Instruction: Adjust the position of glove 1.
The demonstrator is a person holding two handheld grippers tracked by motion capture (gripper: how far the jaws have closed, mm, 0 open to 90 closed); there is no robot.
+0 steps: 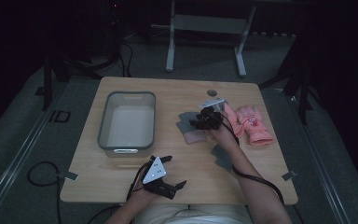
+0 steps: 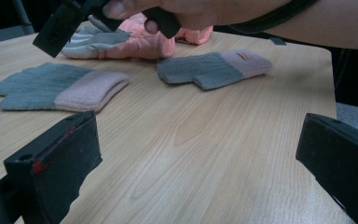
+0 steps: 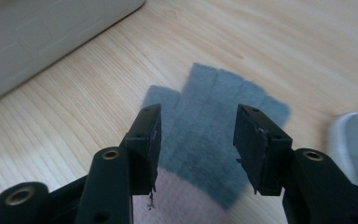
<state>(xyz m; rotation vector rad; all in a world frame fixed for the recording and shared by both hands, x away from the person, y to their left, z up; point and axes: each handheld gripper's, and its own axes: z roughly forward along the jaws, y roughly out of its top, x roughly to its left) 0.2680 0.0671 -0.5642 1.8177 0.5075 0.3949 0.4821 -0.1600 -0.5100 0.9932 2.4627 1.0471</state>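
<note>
R gripper [image 3: 198, 140] half-open over grey glove [image 3: 214, 121], nothing gripped; fingers point away toward bin [image 3: 37, 37], cuff near jaws.

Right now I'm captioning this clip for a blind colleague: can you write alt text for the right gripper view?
The right hand-held gripper hangs with its two black jaws partly open, straddling a flat grey knit glove with a pink cuff on the light wooden table, not yet pinching it. A pale plastic bin sits at upper left.
</note>
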